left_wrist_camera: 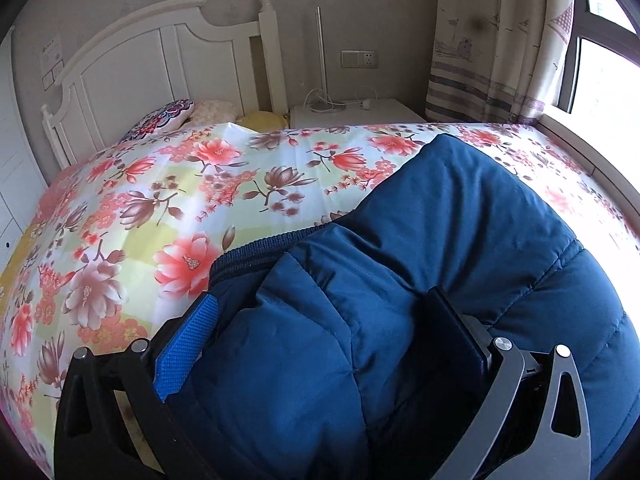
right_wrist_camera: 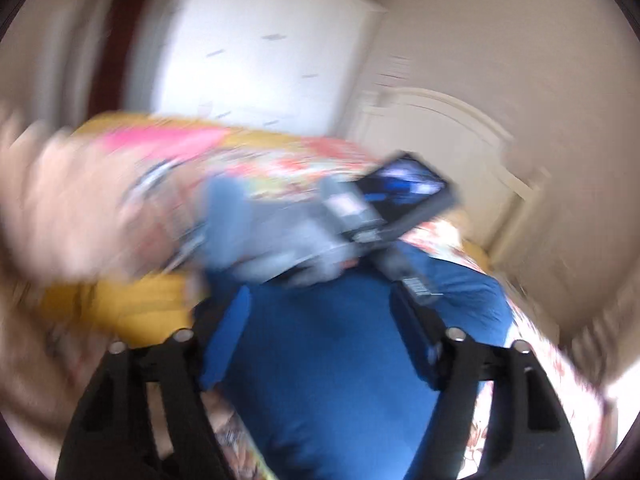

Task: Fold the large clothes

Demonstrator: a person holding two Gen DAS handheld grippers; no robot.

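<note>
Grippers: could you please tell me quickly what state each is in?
Left gripper: closed on the blue jacket.
Right gripper: jaws apart over the jacket; grip unclear.

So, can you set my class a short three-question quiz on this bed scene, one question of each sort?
1. True or false: the blue jacket lies on a plain white sheet.
2. What stands beside the bed, below the wall socket? A) a white nightstand B) a chair C) a laundry basket
3. In the left wrist view, what fills the space between the fingers of the left gripper?

Key
1. False: it lies on a floral bedspread.
2. A
3. The blue jacket's padded fabric.
</note>
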